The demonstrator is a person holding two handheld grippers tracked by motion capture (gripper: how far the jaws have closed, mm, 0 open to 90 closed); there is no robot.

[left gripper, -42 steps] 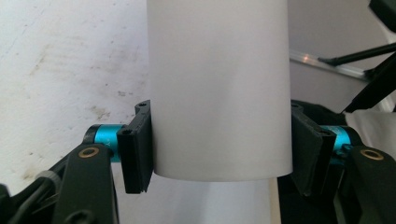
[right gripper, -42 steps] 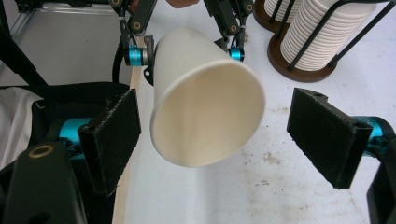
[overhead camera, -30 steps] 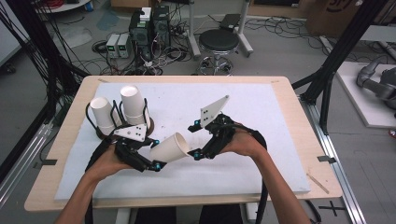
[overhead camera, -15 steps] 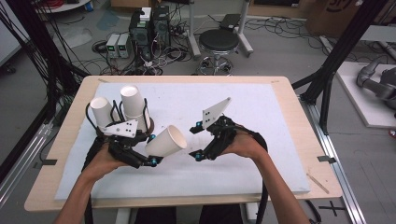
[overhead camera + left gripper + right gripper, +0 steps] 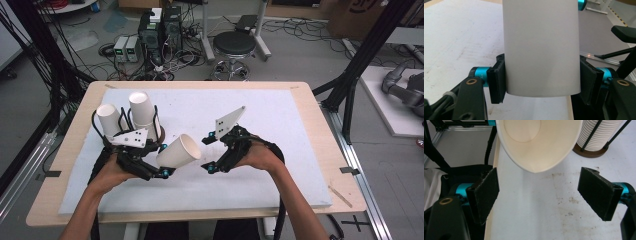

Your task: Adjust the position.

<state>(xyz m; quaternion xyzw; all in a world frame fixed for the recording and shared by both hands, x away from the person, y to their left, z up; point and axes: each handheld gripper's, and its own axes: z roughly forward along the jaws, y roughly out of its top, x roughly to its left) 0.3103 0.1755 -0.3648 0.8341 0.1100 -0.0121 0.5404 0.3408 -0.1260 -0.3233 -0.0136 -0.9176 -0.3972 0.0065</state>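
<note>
the left gripper point(image 5: 162, 167) squeezed the paper cup point(image 5: 179, 151) just left of the middle of the high view, lying sideways with its open mouth toward the right gripper point(image 5: 207, 154), whose jaws stood wide apart, nothing in them, just beside its rim.

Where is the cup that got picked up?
In the high view, the cup is left of the table's middle, sideways in the left gripper, its mouth facing the open right gripper.

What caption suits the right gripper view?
Open right gripper faces the mouth of a tilted paper cup, a cup stack in its rack behind.
</note>
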